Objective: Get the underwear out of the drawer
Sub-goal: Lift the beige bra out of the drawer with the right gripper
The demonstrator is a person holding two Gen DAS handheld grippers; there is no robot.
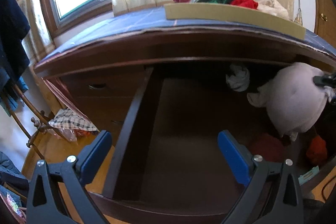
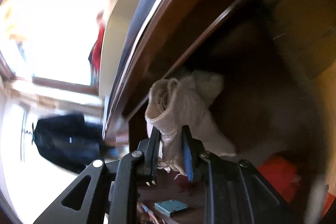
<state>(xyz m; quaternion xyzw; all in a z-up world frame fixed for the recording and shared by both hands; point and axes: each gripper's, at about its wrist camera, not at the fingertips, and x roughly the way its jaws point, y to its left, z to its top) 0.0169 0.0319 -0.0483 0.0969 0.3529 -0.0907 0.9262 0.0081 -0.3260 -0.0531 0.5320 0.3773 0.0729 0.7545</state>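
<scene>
A pale lilac piece of underwear [image 1: 294,98] hangs bunched over the right side of the open dark wooden drawer [image 1: 134,119]. My right gripper [image 2: 171,135] is shut on it, the cloth [image 2: 180,110] pinched between the black finger and the blue pad. Only that gripper's black fingertip [image 1: 323,79] shows at the right edge of the left wrist view. My left gripper [image 1: 163,135] stands open over the drawer's front left part, nothing between its blue pads. A white-grey garment [image 1: 238,79] lies at the drawer's back, and red garments [image 1: 266,146] lie at its right front.
On the dresser top [image 1: 117,26] stands a cardboard tray [image 1: 231,14] heaped with red, green and pale clothes. A small blue box [image 2: 171,207] lies in the drawer's front corner. A dark garment [image 1: 12,39] hangs on a rack at the left, with a checked cloth [image 1: 69,119] on the floor.
</scene>
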